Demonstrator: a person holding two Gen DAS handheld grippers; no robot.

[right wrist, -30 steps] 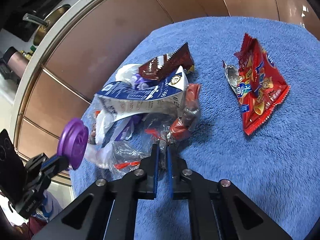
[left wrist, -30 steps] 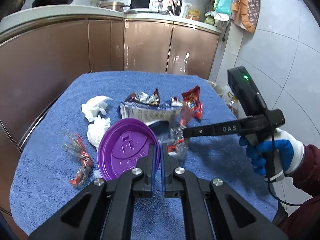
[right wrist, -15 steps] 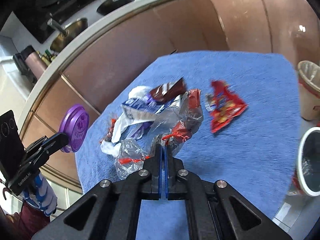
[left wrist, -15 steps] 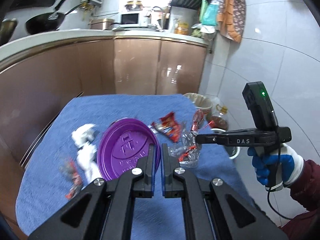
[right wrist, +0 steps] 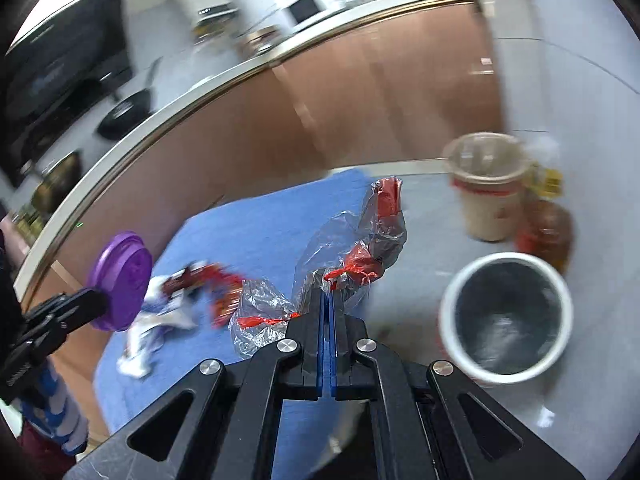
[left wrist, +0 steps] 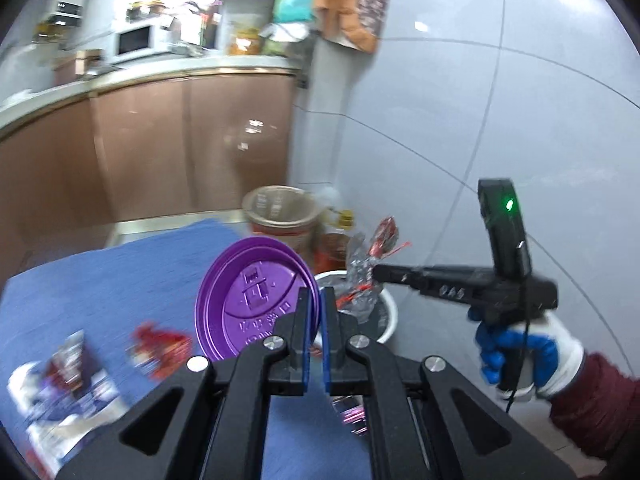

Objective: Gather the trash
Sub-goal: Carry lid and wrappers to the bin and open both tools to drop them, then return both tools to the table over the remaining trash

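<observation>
- White bin (right wrist: 505, 316) on the floor past the worktop's edge: dark liner inside, contents too blurred to make out. In the left wrist view only part of its rim (left wrist: 386, 312) shows, behind the lid and wrapper.
- Tan bucket (right wrist: 486, 184) stands beyond it, by the cabinets; clear liner over the rim, inside not readable. An amber bottle (right wrist: 546, 232) sits just beside it.
- Left tongs (left wrist: 315, 304) pressed together on the edge of a purple lid (left wrist: 252, 300), held upright above the blue-towelled worktop (left wrist: 100, 280).
- Right tongs (right wrist: 328, 304) pinched shut on a crumpled clear wrapper with red print (right wrist: 352, 252), hanging in the air near the white bin.
- Leftover trash on the towel (right wrist: 188, 300): cartons and red packets, smeared by blur, individual pieces hard to separate.
- Gloved hand (left wrist: 524, 352) grips the right tool; sleeve cut off at the frame edge.
</observation>
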